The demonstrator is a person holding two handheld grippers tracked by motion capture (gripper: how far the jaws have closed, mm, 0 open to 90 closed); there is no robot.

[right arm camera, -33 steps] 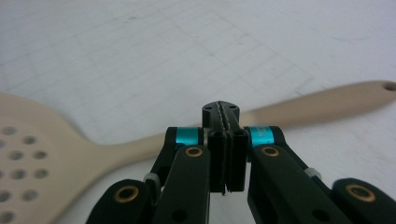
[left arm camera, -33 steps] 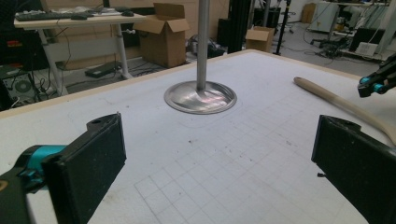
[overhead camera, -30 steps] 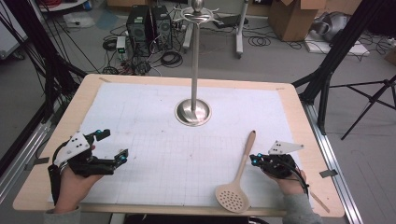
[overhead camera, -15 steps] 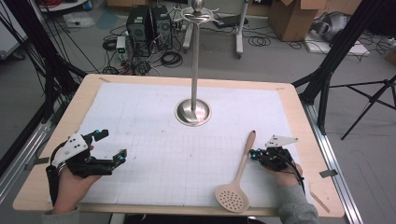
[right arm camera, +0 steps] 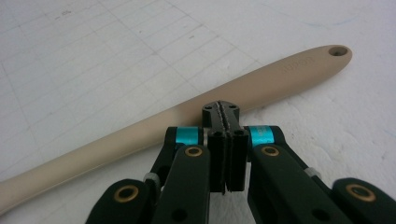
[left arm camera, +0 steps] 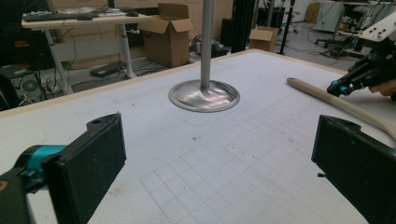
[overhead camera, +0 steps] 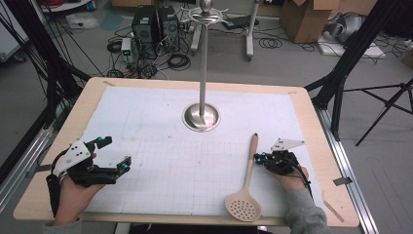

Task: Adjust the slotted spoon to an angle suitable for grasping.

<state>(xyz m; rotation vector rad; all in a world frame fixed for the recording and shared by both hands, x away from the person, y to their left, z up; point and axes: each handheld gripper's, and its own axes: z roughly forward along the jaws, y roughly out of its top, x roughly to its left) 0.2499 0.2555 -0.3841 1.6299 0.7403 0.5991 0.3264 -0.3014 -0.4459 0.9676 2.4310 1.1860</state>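
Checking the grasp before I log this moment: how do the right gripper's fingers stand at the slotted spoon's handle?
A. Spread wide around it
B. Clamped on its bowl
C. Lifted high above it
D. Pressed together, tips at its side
D: in the right gripper view the right gripper has its fingers pressed together, tips at the side of the slotted spoon handle.

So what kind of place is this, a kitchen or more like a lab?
Most likely a lab or workshop, not a kitchen: computer towers and loose cables sit on the floor behind the table, with cardboard boxes and black tripod legs around it.
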